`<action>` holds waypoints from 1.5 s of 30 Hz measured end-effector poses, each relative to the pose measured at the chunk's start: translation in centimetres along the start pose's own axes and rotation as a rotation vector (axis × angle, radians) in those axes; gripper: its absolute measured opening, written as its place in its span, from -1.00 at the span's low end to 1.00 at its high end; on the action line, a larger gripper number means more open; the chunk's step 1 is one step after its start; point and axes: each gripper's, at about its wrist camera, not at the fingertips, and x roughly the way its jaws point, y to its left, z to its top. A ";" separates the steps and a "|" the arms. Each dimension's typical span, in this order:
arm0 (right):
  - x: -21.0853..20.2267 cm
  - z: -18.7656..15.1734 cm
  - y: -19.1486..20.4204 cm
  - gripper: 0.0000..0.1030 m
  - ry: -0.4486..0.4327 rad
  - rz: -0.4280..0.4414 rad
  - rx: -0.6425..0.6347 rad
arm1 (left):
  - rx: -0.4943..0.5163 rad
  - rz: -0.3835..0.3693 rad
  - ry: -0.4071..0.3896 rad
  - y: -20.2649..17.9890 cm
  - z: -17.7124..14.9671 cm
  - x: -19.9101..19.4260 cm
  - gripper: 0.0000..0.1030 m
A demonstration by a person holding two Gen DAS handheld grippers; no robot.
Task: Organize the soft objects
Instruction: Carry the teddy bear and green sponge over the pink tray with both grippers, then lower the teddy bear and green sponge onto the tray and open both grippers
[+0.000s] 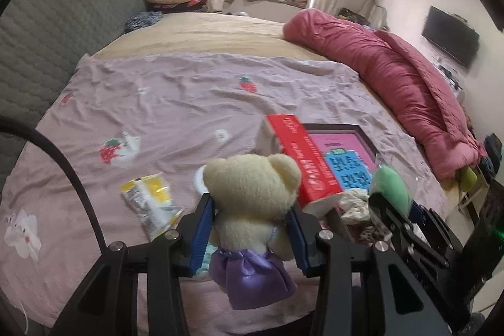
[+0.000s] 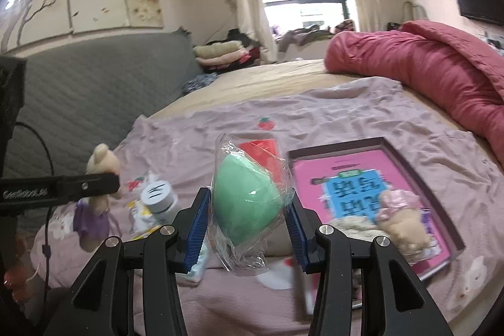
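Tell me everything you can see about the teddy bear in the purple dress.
The teddy bear is a small plush toy with cream, fuzzy fur, rounded ears and a shiny purple satin-like dress. It faces away from the left wrist camera, upright, held off the bed. The left tool is shut on its body, the blue ribbed pads pressing its sides. In the right wrist view it hangs at the left, above the pink strawberry-print sheet.

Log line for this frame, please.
left gripper: shut on cream bear | right gripper: shut on bagged green sponge | both lifted over bed
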 end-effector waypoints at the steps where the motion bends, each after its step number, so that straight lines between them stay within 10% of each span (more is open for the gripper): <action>1: -0.2 0.1 -0.6 -0.08 -0.006 -0.011 0.011 | 0.006 -0.007 -0.001 -0.5 0.0 0.0 -0.13; 23: -4.6 0.8 -12.2 -0.08 -0.078 -0.253 0.175 | 0.157 -0.229 0.077 -13.0 -1.4 3.9 -0.13; 45: -3.8 -1.5 -17.6 -0.07 -0.007 -0.374 0.262 | 0.217 -0.223 0.285 -19.0 -5.2 15.7 -0.13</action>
